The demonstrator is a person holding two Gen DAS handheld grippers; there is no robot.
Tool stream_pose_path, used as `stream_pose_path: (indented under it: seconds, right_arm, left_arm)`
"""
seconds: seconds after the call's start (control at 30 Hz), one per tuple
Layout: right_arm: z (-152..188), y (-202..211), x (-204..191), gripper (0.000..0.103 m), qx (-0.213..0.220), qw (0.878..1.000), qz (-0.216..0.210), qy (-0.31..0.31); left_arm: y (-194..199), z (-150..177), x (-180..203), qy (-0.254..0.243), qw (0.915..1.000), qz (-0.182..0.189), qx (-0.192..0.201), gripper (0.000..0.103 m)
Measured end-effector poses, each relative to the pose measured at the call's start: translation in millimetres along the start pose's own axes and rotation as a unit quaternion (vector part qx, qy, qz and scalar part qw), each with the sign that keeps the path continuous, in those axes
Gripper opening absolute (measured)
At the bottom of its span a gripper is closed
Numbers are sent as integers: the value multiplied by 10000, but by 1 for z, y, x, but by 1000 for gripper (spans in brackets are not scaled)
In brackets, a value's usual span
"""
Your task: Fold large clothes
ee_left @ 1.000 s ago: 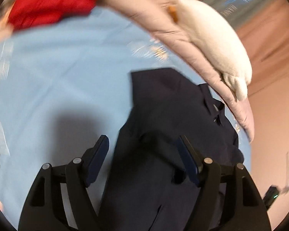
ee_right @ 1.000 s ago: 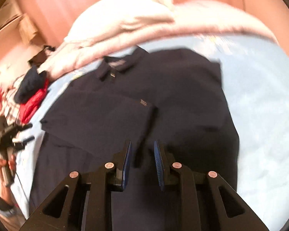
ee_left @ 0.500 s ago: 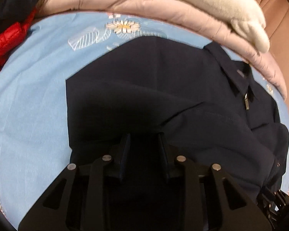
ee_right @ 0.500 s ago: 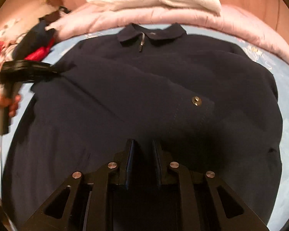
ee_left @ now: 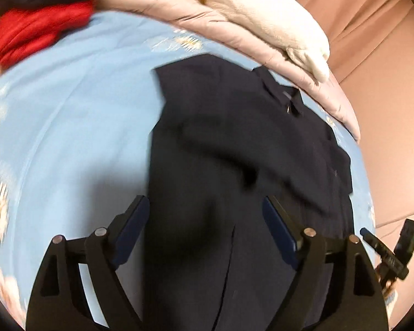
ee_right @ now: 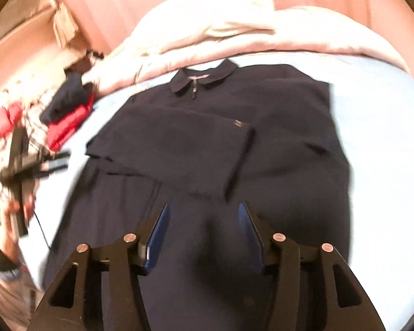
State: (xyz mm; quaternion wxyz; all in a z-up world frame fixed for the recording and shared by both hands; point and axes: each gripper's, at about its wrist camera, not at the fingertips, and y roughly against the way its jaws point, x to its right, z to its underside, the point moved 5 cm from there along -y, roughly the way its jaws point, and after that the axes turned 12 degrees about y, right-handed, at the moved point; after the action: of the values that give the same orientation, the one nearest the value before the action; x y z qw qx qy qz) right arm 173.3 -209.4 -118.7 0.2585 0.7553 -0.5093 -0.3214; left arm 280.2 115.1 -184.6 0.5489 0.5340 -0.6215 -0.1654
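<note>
A dark navy zip-collar jacket [ee_right: 207, 143] lies flat on the light blue bedsheet [ee_right: 381, 127], collar toward the pillows, with a sleeve folded across its chest. It also shows in the left wrist view [ee_left: 234, 149]. My right gripper [ee_right: 204, 215] is open and empty above the jacket's lower middle. My left gripper [ee_left: 207, 209] is open and empty above the jacket's lower left part; it also shows at the left of the right wrist view [ee_right: 49, 162].
A pink quilt [ee_left: 207, 22] and a white pillow [ee_left: 262, 13] lie along the head of the bed. A red garment [ee_left: 38, 33] and a dark one [ee_right: 69, 96] are piled at the bed's left side. The pink wall [ee_left: 386, 55] stands to the right.
Both grippers were shut low on the jacket half a second ago. Now both are open, empty and raised back from the cloth.
</note>
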Motion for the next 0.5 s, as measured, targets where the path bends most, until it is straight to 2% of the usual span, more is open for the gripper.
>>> stream_pose_path:
  seconds: [0.17,0.33,0.43,0.5]
  right_arm:
    - [42,28,23,52,-151,9986,229,-450]
    - [80,55,43,52,-247,9953,370,-858]
    - [101,73,50,54,-266,9942,293,-996]
    - [113,81,55,59,-313,9928,168,-1148]
  left_arm:
    - [35,76,-51,458,9981,131,-391,87]
    - [73,137,-80,628,9956,193,-670,87]
    - [101,160,-92,697,9949,174,-709,87]
    - [123,170,-96,779,9935,443,-695,87]
